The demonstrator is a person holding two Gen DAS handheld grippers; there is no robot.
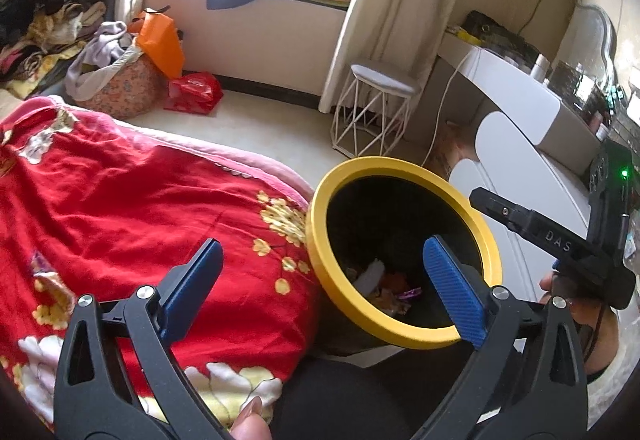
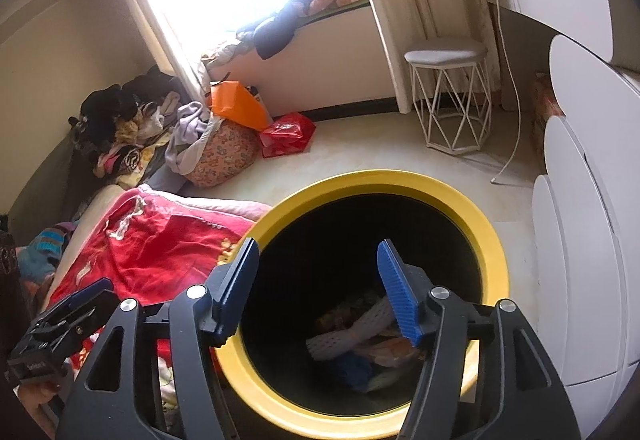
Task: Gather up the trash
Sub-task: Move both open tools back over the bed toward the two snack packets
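In the left wrist view, a red flowered blanket [image 1: 132,207] fills the left half, with the left gripper [image 1: 324,280] at the bottom centre, its jaws spread wide and nothing between them. Just right of the blanket stands the yellow-rimmed bin [image 1: 320,236], with trash [image 1: 384,288] lying at its bottom. At the right edge the right gripper [image 1: 492,207] reaches over the rim. In the right wrist view, that gripper [image 2: 320,276] hangs over the bin [image 2: 496,240] at lower centre, jaws partly open and empty, above the white mesh wrap [image 2: 348,340] inside.
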